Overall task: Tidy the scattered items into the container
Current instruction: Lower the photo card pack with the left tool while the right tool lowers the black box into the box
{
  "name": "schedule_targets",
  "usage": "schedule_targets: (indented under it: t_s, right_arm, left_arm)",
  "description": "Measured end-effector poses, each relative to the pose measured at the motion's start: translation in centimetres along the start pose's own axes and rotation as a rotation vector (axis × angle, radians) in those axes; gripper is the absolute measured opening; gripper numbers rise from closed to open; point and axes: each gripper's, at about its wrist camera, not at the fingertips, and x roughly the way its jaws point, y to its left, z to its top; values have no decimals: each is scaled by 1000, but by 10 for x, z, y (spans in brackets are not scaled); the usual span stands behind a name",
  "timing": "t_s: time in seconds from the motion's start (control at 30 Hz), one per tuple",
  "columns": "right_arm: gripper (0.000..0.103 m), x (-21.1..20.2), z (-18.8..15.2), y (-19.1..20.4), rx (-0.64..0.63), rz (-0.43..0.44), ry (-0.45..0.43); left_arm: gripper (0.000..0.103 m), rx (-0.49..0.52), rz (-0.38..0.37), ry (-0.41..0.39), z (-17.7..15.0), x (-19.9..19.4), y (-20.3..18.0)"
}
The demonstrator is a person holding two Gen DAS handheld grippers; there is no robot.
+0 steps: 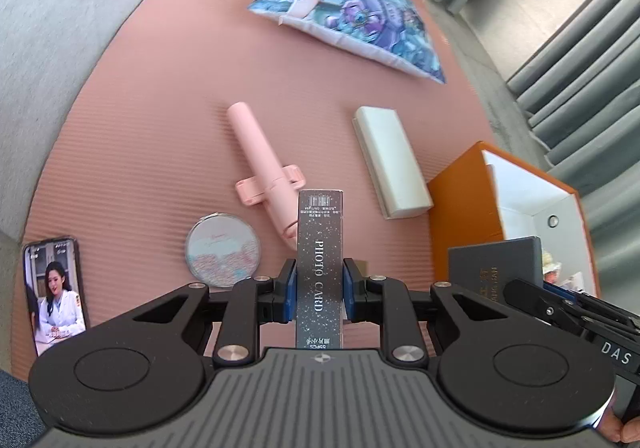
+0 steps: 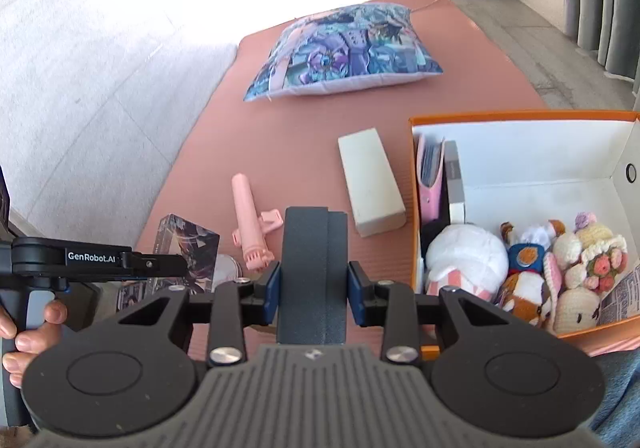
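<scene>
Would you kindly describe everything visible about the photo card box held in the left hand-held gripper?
The photo card box is a slim, tall carton, seemingly card, with a silvery-grey speckled edge printed "PHOTO CARD" and a barcode at its far end. The right wrist view shows a broad face with dark, purplish artwork. The left hand-held gripper clamps its narrow sides between blue pads, holding it over the pink mat. Nothing else visibly touches it.

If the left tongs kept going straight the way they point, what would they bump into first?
Probably the pink stick lying on the mat, just past the photo card box that the left tongs hold. Depth is hard to judge here.
</scene>
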Motion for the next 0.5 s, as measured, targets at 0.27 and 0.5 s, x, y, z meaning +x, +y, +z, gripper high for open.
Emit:
schedule_targets:
  t_s: [0.27,0.5]
  right_arm:
    - [37,-42,25,-45,38,-99,-182]
    - [37,-41,42,-107,140,-152,-250]
  left_arm:
    - [26,146,-197,-13,36,3,-92]
    - [26,249,-244,8,52,52,-166]
